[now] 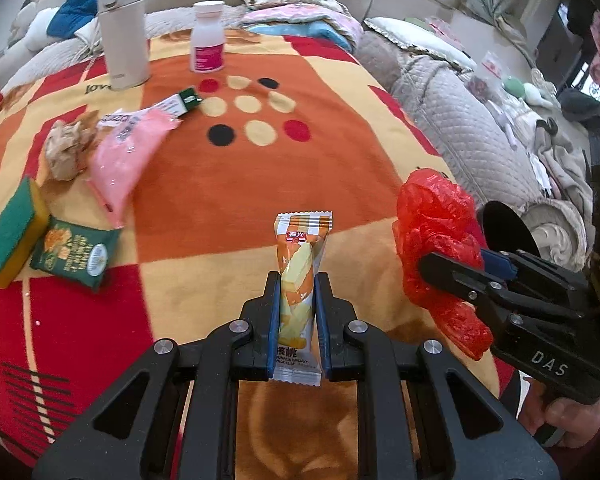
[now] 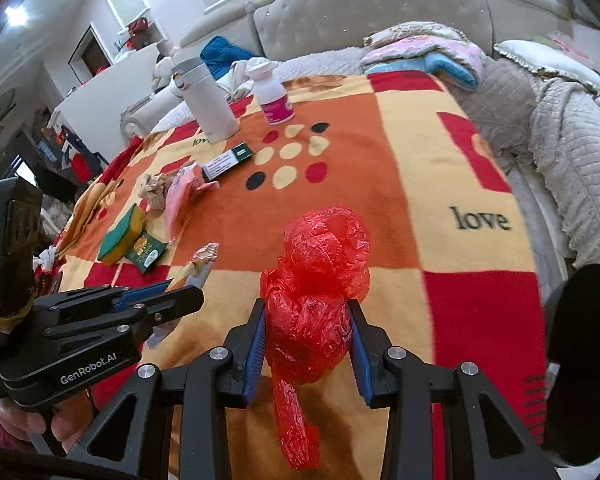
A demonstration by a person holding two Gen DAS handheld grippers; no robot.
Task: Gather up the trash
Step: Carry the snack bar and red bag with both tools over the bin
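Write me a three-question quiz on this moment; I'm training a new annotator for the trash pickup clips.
1. True or false: the left gripper is shut on the orange snack wrapper.
2. What does the right gripper hold? A) green sponge B) red plastic bag C) white bottle
3. Which lies nearer the green sponge: the dark green packet or the white thermos?

Key: 1 true; 2 B, the red plastic bag; 3 the dark green packet.
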